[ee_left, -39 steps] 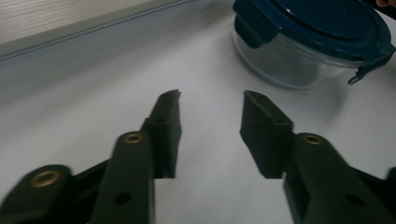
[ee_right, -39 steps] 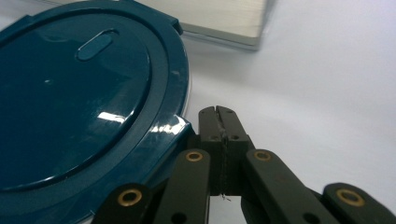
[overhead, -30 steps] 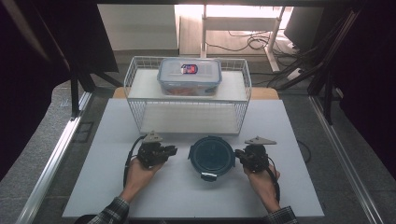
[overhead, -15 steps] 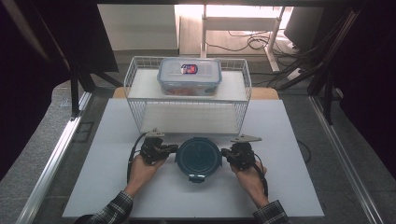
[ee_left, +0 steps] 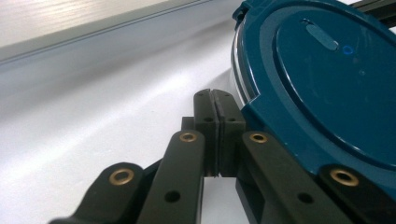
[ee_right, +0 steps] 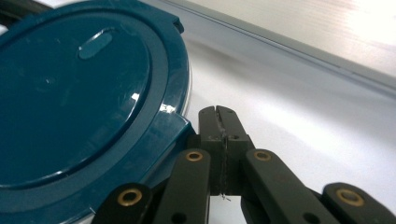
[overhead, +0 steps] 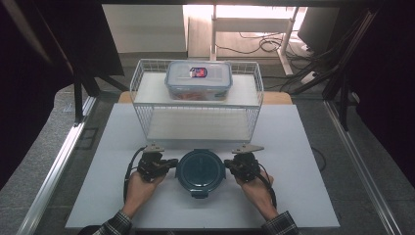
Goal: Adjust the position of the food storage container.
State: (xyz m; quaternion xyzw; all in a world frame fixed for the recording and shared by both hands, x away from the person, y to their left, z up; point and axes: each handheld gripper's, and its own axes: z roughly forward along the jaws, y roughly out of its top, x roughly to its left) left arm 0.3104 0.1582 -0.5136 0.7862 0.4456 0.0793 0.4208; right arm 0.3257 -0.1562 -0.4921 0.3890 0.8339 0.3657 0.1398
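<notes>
White tabletop [overhead: 303, 147] spreads under everything I work on. At its far side stands a white wire basket [overhead: 247, 117], and on the basket's upper level rests a clear rectangular food container [overhead: 198, 81] with a blue-rimmed lid. Nearer to me, in the middle, sits a round container with a dark teal lid [overhead: 200, 170], flat on the tabletop, its clip tabs sticking out at the rim. My left hand [overhead: 139, 182] brings my left gripper [overhead: 169, 163] in from the left, just beside the lid's left edge; in the left gripper view its jaws are clenched together with nothing between them, the tips lying against the rim of the lid [ee_left: 322, 88]. My right hand [overhead: 254, 183] holds my right gripper [overhead: 230, 166] at the lid's right edge, jaws likewise pressed shut and empty, right next to the lid's tab [ee_right: 163, 135].
</notes>
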